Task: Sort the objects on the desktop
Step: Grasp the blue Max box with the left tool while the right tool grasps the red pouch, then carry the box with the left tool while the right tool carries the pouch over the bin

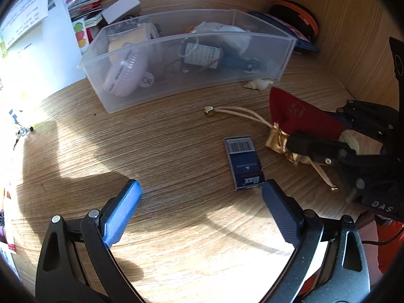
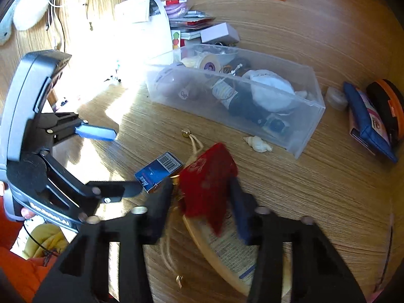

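Note:
My right gripper (image 2: 202,197) is shut on a red drawstring pouch (image 2: 209,179) with a gold neck and cream cords, just above the wooden desk; it also shows in the left wrist view (image 1: 303,116). A small blue Max staple box (image 1: 243,162) lies flat beside the pouch, also in the right wrist view (image 2: 159,168). My left gripper (image 1: 199,202) is open and empty, low over the desk, its right finger close to the staple box. A clear plastic bin (image 1: 282,63) holds tape rolls, a pink round item, a white mask and other bits.
A seashell (image 1: 257,84) lies in front of the bin (image 2: 315,126). A blue pouch (image 2: 366,126) and a black-orange case (image 2: 388,106) sit at the right. White paper (image 1: 38,38), a white box (image 1: 121,7) and packets stand behind. A flat cream item (image 2: 227,247) lies under the right gripper.

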`<state>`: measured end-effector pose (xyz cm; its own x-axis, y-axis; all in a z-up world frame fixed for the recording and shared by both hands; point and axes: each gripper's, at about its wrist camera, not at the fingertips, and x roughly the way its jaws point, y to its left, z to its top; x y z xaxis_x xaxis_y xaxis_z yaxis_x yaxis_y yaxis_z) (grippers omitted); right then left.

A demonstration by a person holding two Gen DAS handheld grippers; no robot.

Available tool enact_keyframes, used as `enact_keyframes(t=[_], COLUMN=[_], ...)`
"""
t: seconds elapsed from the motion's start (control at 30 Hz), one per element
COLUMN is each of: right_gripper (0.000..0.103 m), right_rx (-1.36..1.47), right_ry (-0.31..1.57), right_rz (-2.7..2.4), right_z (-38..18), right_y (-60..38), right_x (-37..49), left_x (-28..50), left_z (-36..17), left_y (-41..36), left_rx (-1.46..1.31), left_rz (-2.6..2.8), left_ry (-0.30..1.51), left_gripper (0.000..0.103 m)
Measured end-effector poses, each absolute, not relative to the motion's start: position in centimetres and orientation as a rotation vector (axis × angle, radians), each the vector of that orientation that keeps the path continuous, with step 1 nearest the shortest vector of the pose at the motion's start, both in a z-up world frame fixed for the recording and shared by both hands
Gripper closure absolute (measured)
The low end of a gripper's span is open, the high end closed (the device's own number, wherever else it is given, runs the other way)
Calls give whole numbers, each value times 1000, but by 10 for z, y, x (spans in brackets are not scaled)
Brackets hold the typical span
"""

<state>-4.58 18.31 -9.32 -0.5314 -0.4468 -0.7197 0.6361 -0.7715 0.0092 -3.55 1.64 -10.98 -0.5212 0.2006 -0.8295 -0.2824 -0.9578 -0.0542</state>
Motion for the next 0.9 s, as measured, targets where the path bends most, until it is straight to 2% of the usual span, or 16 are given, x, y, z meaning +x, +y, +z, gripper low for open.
enact_keyframes(t=[0.07,0.27,0.33,0.4,0.53,0.7,0.8,0.9], right_gripper=[79,81,81,81,80,80,80,80], right_rx=[961,919,907,895,883,882,877,863], right_ry=[324,233,183,152,112,57,35,15], right_rz=[-2290,-2336,-2343,-2350,-2361,-2359,-2356,-2350], right_z=[-92,-79,-72,-67,-61,-61,-60,-57], right_y=[184,196,204,211,221,229,233,235], right_x=[-46,-52,-54,-56,-57,-62,-62,-64], left_x=[-36,-41,-40,-43,-45,-49,-49,-47], left_z=[-108,-105,-102,-104,-105,-103,-103,-103], left_y=[19,30,34,37,39,47,52,53], left_rx=[-1346,-1332,-1299,-1306,-1308,-1304,-1297,-1287], left_rz=[2516,2546,2577,2583,2546,2499,2495,2504], left_ry=[139,188,236,287,263,254,258,246], left_gripper=[6,6,12,29,44,69,76,76])
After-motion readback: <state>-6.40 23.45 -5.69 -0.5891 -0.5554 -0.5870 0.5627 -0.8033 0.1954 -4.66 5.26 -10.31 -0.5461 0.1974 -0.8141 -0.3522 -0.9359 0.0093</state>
